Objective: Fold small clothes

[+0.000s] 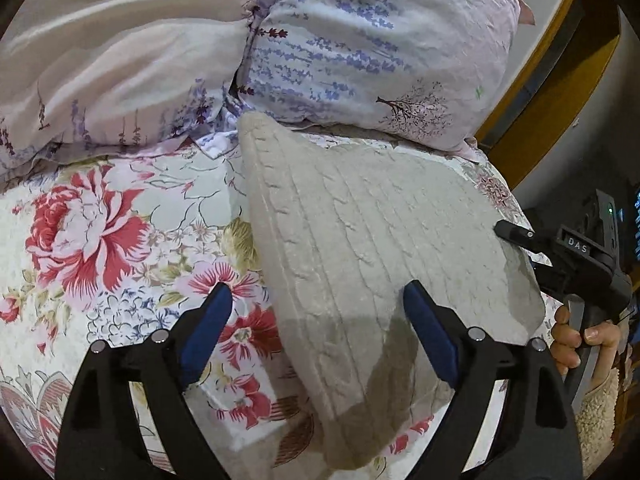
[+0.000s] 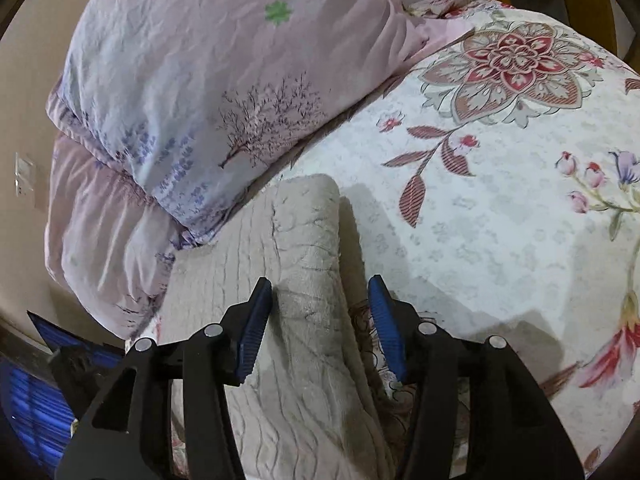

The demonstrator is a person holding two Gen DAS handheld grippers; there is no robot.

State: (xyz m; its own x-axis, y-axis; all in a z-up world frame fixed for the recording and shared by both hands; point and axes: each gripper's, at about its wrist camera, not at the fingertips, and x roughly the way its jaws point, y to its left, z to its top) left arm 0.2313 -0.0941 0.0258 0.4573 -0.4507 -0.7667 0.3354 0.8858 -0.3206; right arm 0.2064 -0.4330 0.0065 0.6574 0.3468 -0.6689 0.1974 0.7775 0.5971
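A beige cable-knit sweater (image 1: 360, 220) lies folded on the floral bedspread (image 1: 100, 240). My left gripper (image 1: 316, 312) stands wide open above the sweater's near left edge, and its blue pads touch nothing. In the left wrist view my right gripper (image 1: 520, 246) reaches over the sweater's right edge, with a person's hand (image 1: 576, 336) on its handle. In the right wrist view the sweater (image 2: 304, 240) shows a rolled edge between the pads of my right gripper (image 2: 320, 304). The left pad sits close to the knit. The right pad hangs apart over the bedspread (image 2: 500, 200), so the jaws are open.
Two lavender-print pillows (image 1: 360, 40) lie just behind the sweater, and one of these pillows (image 2: 180, 100) fills the upper left of the right wrist view. A wooden frame (image 1: 560, 80) runs past the bed's right side. A blurred blue and black shape (image 2: 40, 380) sits at the lower left.
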